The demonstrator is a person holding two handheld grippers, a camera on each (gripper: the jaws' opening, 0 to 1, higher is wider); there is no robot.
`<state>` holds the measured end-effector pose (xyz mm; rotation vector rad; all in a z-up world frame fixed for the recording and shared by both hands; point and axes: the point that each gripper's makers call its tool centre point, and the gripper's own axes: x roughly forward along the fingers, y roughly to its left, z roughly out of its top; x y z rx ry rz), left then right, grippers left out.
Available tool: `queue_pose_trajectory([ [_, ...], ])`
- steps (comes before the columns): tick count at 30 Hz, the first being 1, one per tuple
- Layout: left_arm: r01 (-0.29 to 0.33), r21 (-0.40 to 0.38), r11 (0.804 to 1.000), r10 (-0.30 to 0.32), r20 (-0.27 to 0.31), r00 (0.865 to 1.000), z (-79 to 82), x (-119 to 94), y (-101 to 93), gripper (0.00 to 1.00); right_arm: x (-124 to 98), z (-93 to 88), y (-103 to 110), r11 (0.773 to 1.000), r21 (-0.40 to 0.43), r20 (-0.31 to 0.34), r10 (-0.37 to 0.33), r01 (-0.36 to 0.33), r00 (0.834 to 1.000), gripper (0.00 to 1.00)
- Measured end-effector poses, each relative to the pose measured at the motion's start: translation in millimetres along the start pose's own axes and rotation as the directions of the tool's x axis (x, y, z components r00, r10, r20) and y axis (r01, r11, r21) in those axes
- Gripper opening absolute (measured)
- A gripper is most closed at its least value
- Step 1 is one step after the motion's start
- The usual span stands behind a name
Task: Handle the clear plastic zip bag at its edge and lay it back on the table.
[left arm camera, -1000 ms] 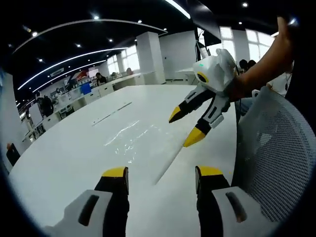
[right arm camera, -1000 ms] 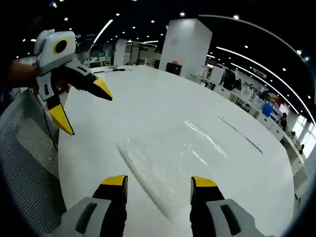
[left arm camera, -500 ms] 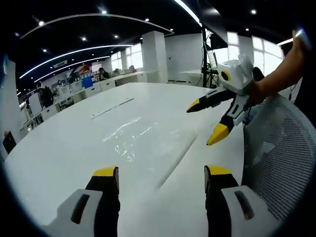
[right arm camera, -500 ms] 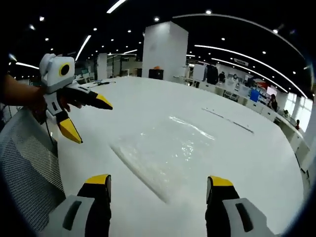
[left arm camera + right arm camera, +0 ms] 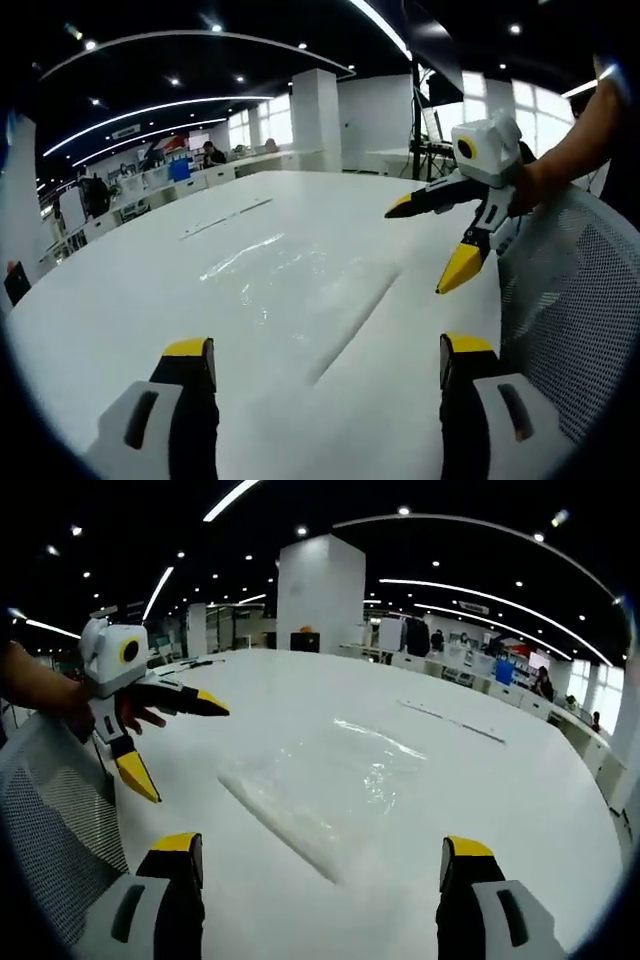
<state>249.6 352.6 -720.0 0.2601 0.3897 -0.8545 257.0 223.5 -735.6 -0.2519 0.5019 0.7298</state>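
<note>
- Clear plastic zip bag [image 5: 300, 290] lies flat on the white table [image 5: 120, 300], centre of the left gripper view, one long edge running diagonally toward lower centre; nothing touches it.
- Same zip bag [image 5: 320, 785] sits centre frame in the right gripper view, glossy wrinkles on top, near edge slanting to lower centre.
- Left tongs [image 5: 325, 355]: yellow-tipped jaws rise from the bottom of the left gripper view, spread wide, nothing between them, short of the bag's near edge.
- Right tongs [image 5: 318, 850]: jaws at the bottom of the right gripper view, also spread wide and empty, with the bag's near corner between and beyond the tips.
- Right tongs [image 5: 440, 240] also appear at upper right of the left gripper view, held by a hand [image 5: 530, 185], jaws apart, above the table and off to the right of the bag.
- Left tongs [image 5: 170, 740] appear at middle left of the right gripper view, jaws apart, clear of the bag.
- Mesh chair back [image 5: 570, 320] fills the right side of the left gripper view; it shows at lower left [image 5: 50, 820] of the right gripper view.
- Background: white pillar [image 5: 318, 590] at top centre, ceiling light strips [image 5: 150, 110], desks with people far off.
</note>
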Motion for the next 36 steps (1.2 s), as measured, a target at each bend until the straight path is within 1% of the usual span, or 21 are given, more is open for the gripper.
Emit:
queue_pose_trajectory([
  [1, 0.003, 0.001, 1.000, -0.003, -0.010, 1.000, -1.5, 2, -1.5, 0.99, 0, -0.8, 0, 1.000, -0.005, -0.004, 0.000, 0.000, 1.000, 1.00],
  [3, 0.016, 0.006, 1.000, -0.016, -0.026, 1.000, -4.6, 3, -4.6, 0.99, 3, -3.9, -2, 1.000, -0.012, -0.007, -0.004, 0.004, 1.000, 1.00],
  [7, 0.038, 0.004, 0.999, -0.037, -0.048, 0.998, -11.0, 5, -8.3, 0.99, -2, 0.2, -3, 1.000, -0.001, 0.001, -0.010, 0.010, 1.000, 1.00],
  [9, 0.038, 0.006, 0.999, -0.038, -0.055, 0.998, -12.1, 4, -8.6, 0.99, 0, -2.6, -6, 1.000, -0.003, 0.004, -0.013, 0.013, 1.000, 1.00],
  [14, 0.026, -0.017, 1.000, -0.026, -0.036, 0.999, -10.4, 2, -5.0, 0.99, 2, -5.2, -5, 1.000, -0.003, -0.004, -0.010, 0.010, 1.000, 1.00],
  [18, 0.017, -0.013, 1.000, -0.017, -0.027, 0.999, -8.7, 1, -3.0, 0.99, 2, -3.9, -3, 1.000, -0.008, -0.005, -0.006, 0.006, 1.000, 1.00],
  [21, 0.020, -0.010, 1.000, -0.020, -0.029, 0.999, -9.1, 1, -4.0, 0.98, 0, -1.9, -3, 1.000, -0.007, -0.004, -0.009, 0.008, 1.000, 1.00],
  [23, 0.022, -0.005, 1.000, -0.022, -0.030, 0.999, -8.8, 1, -5.0, 0.98, 4, -8.2, -8, 1.000, -0.001, -0.003, -0.012, 0.012, 1.000, 1.00],
  [25, 0.023, -0.002, 1.000, -0.023, -0.028, 0.999, -7.9, 1, -5.6, 0.98, 0, -3.7, -5, 1.000, 0.003, -0.003, -0.013, 0.013, 1.000, 1.00],
  [36, 0.032, -0.005, 0.999, -0.032, -0.028, 0.999, -5.9, 1, -9.9, 0.95, 1, -5.4, -4, 1.000, 0.005, -0.007, -0.004, 0.004, 1.000, 1.00],
])
